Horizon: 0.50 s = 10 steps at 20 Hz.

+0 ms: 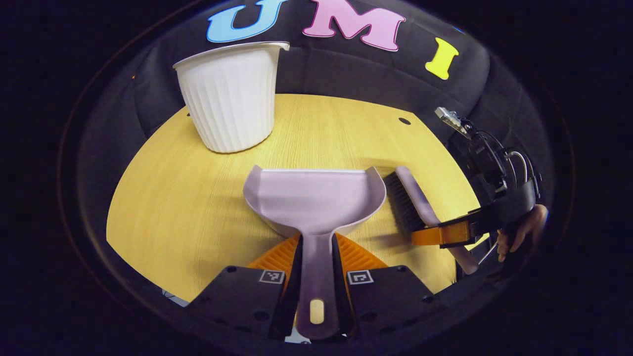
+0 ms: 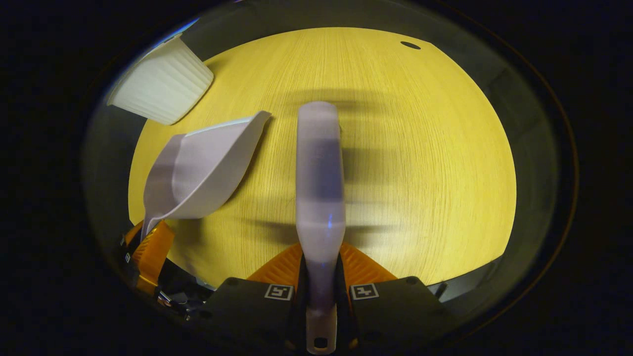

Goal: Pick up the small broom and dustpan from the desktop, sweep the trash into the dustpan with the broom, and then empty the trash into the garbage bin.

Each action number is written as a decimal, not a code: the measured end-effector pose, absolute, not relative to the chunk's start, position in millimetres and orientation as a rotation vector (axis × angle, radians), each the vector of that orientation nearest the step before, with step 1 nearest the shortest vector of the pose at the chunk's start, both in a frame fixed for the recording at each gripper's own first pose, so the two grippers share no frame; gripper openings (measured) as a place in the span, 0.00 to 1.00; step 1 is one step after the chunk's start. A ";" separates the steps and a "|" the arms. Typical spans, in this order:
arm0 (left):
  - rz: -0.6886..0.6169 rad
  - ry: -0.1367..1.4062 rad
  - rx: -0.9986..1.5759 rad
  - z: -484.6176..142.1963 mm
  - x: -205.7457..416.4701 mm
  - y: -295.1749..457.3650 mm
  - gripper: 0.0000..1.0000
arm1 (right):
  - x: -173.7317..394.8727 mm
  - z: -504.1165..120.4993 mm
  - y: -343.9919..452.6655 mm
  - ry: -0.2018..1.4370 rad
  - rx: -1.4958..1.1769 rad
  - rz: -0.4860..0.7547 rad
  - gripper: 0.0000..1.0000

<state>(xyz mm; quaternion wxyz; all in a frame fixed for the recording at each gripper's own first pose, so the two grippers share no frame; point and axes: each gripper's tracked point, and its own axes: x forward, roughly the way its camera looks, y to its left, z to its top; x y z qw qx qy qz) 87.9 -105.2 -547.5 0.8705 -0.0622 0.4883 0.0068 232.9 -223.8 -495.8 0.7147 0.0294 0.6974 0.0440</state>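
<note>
Yellow wooden desktop [image 1: 198, 198] is seen before the black cloth wall, and a white ribbed plastic garbage bin [image 1: 230, 96] stands upright on its far left part. In the left gripper view, the left gripper [image 1: 316, 257] is closed on the handle of the pale lilac plastic dustpan [image 1: 316, 200], both fingers pressing it, the pan being held near the middle of the desktop. The right gripper [image 2: 321, 269], held by a hand [image 1: 521, 232], is clamped on the handle of the small lilac broom with dark bristles [image 1: 413, 202], which is just beside the dustpan's right edge
</note>
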 end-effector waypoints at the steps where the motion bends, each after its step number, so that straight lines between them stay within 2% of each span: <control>1: 0.022 1.034 -0.112 -543.2 88.4 -104.3 0.30 | 231.1 -500.4 -221.4 1.561 0.058 0.095 0.28; 6: 0.017 1.086 -0.096 -545.5 93.6 -120.3 0.30 | 226.8 -503.4 -220.1 1.613 0.060 0.096 0.28; 9: -0.001 1.114 -0.165 -544.9 86.2 -129.0 0.34 | 226.4 -501.1 -217.5 1.616 0.093 0.071 0.29; 10: 0.014 1.103 -0.178 -548.0 89.8 -126.6 0.55 | 227.0 -500.0 -216.4 1.615 0.105 0.075 0.30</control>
